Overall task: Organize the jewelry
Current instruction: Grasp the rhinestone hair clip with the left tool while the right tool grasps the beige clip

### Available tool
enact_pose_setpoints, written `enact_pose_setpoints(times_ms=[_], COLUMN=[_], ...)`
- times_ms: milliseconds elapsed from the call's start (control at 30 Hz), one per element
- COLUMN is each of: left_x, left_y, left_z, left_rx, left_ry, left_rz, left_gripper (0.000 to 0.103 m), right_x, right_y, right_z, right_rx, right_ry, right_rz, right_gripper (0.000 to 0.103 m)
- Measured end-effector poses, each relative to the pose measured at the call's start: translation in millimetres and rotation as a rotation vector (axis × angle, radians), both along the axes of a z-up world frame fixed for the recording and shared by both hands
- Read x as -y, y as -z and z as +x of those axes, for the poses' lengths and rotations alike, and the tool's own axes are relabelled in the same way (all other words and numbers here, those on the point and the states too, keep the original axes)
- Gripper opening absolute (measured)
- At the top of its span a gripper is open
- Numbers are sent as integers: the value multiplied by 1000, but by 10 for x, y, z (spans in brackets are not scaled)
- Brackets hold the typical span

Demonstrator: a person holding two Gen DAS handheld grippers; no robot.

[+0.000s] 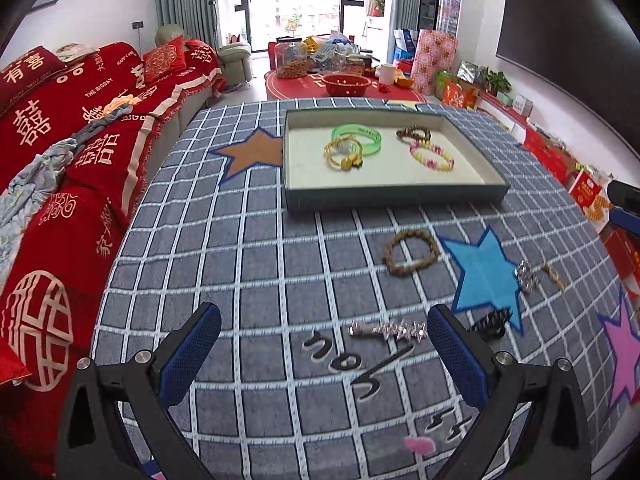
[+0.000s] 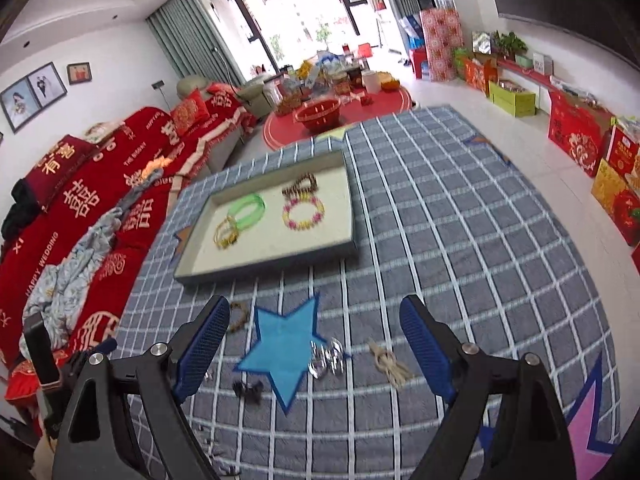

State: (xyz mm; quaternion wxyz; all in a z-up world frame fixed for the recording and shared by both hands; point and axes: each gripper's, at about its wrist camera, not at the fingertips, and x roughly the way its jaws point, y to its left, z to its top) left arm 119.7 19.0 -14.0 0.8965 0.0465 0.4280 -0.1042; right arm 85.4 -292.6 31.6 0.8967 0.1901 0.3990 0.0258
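Silver hair clip [image 1: 386, 330] on the cloth between the spread-apart left tool [image 1: 324, 344] fingers.

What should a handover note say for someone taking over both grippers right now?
Left gripper: open, empty, above the tablecloth.
Right gripper: open, empty.
Done: tray holds a green bangle, gold bangles, a dark bead bracelet and a pink-yellow bracelet.
Left on the cloth: brown bead bracelet, long rhinestone clip, black claw clip, silver clip, beige braided piece.
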Motion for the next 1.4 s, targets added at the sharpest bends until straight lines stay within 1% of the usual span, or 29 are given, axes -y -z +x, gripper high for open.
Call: enact_pose_setpoints(times_ms=[67,167,267,400,533,700,767,833,867,900,933,1067,1133,1200,1233,1267,1300,1333,1367,1400], left_x=[20,62,106,139,153,220,243,264,265,287,309,368,393,428,441,448,461,466,457,445], left_y=[59,158,260,337,363,416,462,520,531,532,531,536,531,530,529,519,507,503,497,495], left_z=[-39,-84,-82,-26,59,135,169,189,199,195,202,233,242,253,251,244,236,232,222,214], left_rx=[-14,-45,-92,-146,-191,-226,-253,-281,-288,-277,-272,-272,-262,-256,-251,-240,-230,-224,-213,-209], left_ry=[-4,-10,-34,-82,-150,-238,-271,-300,-313,-325,-329,-348,-353,-344,-334,-323,-306,-289,-264,-247], left_rz=[8,-4,-8,-41,-98,-99,-94,-107,-106,-88,-78,-67,-57,-42,-35,-26,-17,-12,-20,-33], left_gripper=[103,103,103,103,103,103,102,102,99,95,92,92,85,81,77,65,55,52,39,36], right_x=[19,44,55,63,96,110,102,102,98,86,78,27,9,-22,-42,-58,-81,-102,-118,-136], right_y=[127,348,557,730,835,911,929,952,963,970,985,1009,1003,994,992,991,987,981,978,973], right_z=[-67,-161,-242,-274,-239,-156,-105,-46,-15,11,38,159,201,242,254,262,264,260,257,252], right_rx=[-39,-105,-173,-216,-233,-233,-229,-229,-227,-226,-227,-219,-214,-213,-213,-213,-214,-215,-216,-216], right_ry=[8,35,53,60,46,-7,-29,-54,-69,-83,-94,-135,-150,-166,-175,-180,-186,-191,-194,-199], right_rz=[-1,-27,-77,-160,-195,-242,-262,-277,-284,-292,-300,-347,-351,-353,-355,-357,-358,-359,-357,-356], right_gripper=[89,89,89,89,89,89,89,89,89,88,88,78,73,67,66,63,59,56,50,43])
